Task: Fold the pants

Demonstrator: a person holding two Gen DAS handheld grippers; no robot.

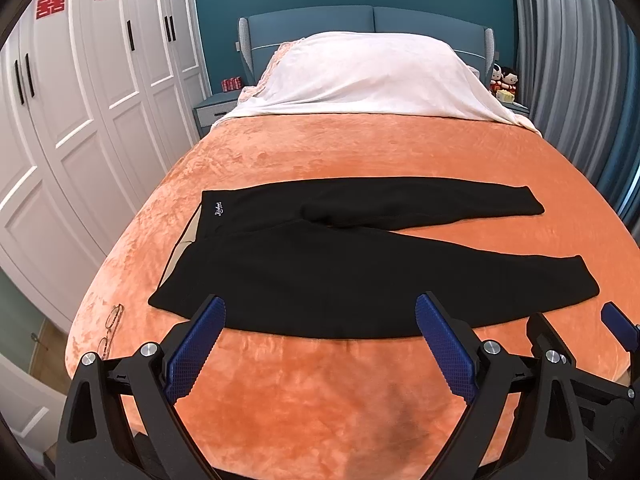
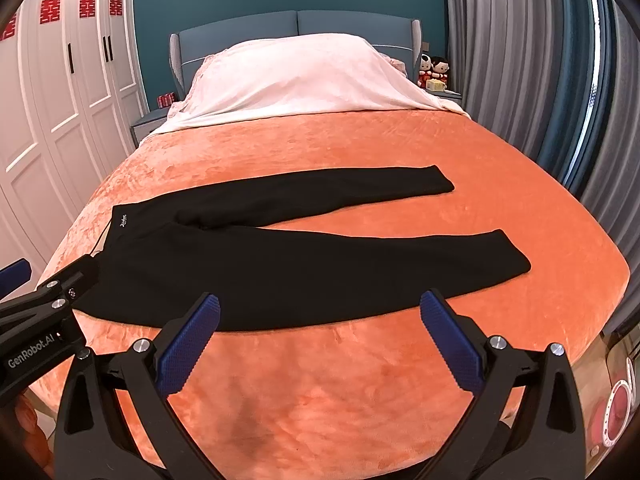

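— So why are the pants (image 1: 352, 256) spread flat across the near half of the bed (image 1: 320, 152)?
— Probably for folding: waistband left, legs splayed right. The left gripper (image 1: 320, 344) and right gripper (image 2: 320, 336) hang wide apart, holding nothing, just short of the near edge.
— Any containers?
— None that I can see; only glasses (image 1: 110, 328) lie near left.

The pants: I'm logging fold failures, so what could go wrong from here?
1. The black pants lie with legs splayed apart; folding one over the other may leave them misaligned.
2. Both tongs, left and right, are open and could pinch the plush orange blanket too.
3. Eyeglasses near the waistband could get swept off.
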